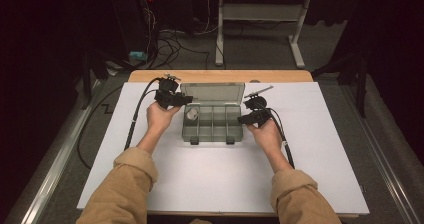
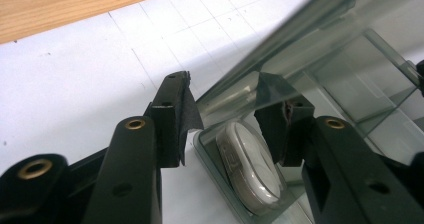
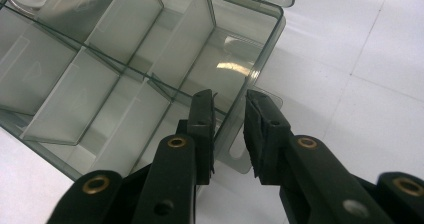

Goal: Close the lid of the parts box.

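Note:
A smoky clear compartment box (image 1: 212,133) sits mid-table with its lid (image 1: 212,90) standing open at the back. A white oval item (image 1: 191,114) lies in its leftmost compartment (image 2: 250,169). My left gripper (image 1: 187,100) is at the box's far-left corner, open (image 2: 225,101). One of its jaws is outside the left wall and the other is seen through the lid. My right gripper (image 1: 241,119) is open astride the box's right wall (image 3: 260,54). There (image 3: 230,96), one jaw is inside the end compartment and the other outside, with a gap showing beside the wall.
The box rests on a white gridded sheet (image 1: 225,179) that covers a wooden table (image 1: 220,76). A sleeved forearm comes in from each bottom corner. Beyond the table, cables (image 1: 170,44) and a desk frame (image 1: 260,19) stand on the dark floor.

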Demonstrator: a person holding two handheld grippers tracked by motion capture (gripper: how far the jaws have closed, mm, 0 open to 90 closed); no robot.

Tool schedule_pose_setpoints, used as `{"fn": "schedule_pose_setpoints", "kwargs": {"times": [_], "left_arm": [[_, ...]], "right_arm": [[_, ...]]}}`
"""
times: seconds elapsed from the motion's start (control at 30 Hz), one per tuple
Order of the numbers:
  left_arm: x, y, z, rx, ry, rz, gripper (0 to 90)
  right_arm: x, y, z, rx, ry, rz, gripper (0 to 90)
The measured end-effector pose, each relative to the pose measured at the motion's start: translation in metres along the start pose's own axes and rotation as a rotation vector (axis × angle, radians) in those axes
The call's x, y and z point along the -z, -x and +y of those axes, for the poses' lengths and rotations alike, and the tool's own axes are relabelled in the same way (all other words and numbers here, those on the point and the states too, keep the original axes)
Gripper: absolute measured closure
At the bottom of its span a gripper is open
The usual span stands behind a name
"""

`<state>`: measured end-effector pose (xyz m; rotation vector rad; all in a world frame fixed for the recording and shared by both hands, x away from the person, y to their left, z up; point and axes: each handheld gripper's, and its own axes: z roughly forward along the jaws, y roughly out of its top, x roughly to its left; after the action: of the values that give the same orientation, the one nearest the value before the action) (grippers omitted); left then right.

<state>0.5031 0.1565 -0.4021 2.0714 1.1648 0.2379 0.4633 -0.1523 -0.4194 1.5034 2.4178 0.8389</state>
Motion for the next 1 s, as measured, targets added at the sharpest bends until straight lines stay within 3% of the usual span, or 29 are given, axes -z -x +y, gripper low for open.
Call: {"fn": "schedule_pose_setpoints", "kwargs": {"times": [0.4,0.6,0.7,0.8,1.0], "left_arm": [[0.005,-0.002,-0.013,0.026,0.016,-0.038,61.1],[0.006,-0.002,-0.02,0.02,0.017,-0.045,62.2],[0.006,-0.002,-0.023,0.02,0.013,-0.05,62.5],[0.007,-0.001,-0.026,0.01,0.005,-0.048,62.5],[0.005,-0.001,-0.035,0.023,-0.018,-0.066,61.1]], "right_arm": [[0.0,0.001,-0.001,0.031,0.008,0.006,74.5],[0.001,0.002,-0.004,0.071,0.028,0.048,66.5],[0.008,0.001,-0.005,0.08,0.055,0.066,75.0],[0.017,0.001,-0.005,0.099,0.094,0.049,87.5],[0.031,0.003,-0.002,0.093,0.166,0.064,90.0]]}}
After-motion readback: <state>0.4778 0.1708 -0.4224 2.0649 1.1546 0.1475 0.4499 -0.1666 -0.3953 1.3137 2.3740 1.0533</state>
